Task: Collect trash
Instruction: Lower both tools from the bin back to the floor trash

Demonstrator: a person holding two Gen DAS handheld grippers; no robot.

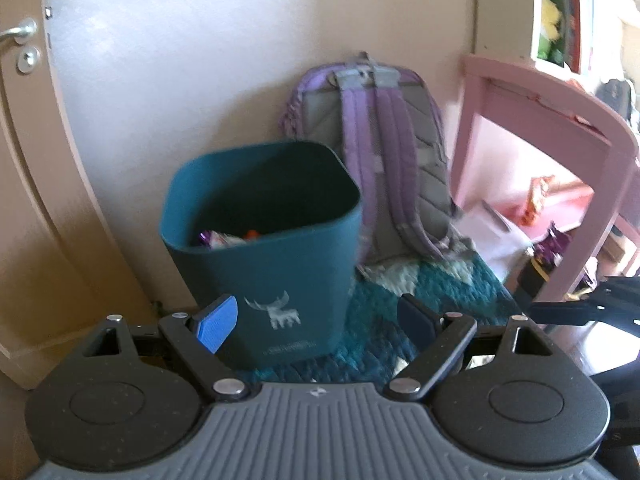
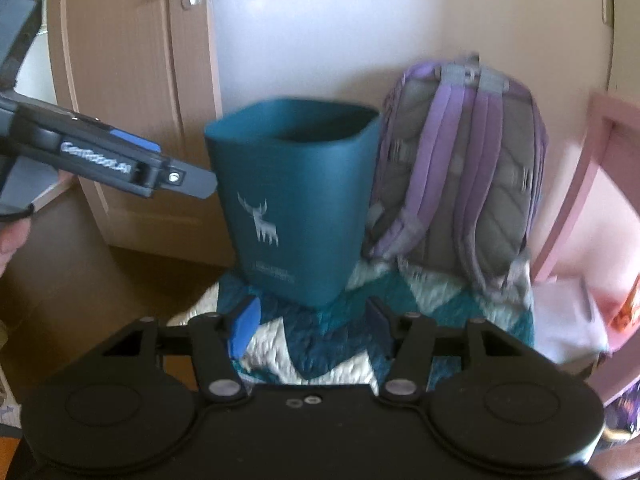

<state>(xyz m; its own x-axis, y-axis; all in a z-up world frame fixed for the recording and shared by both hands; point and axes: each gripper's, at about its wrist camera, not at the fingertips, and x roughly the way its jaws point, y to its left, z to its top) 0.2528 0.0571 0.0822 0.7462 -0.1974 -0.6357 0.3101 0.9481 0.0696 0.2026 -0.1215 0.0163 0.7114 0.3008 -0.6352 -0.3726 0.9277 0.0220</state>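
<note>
**Both claws empty, facing bin**

Left claw point(image 1: 316, 322) wide open, nothing held. Right claw point(image 2: 310, 326) open, empty. Teal square plastic bin with deer print point(image 1: 264, 240) stands on teal-white quilted rug point(image 1: 400, 312), wrappers inside; purple-grey backpack point(image 1: 384, 152) just beside it.

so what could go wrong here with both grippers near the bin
The teal bin stands partly on the quilted rug, so a nudge might tip it. The left hand-held gripper is open and empty, and so is the right hand-held gripper. The backpack is close by; its straps could snag.
</note>
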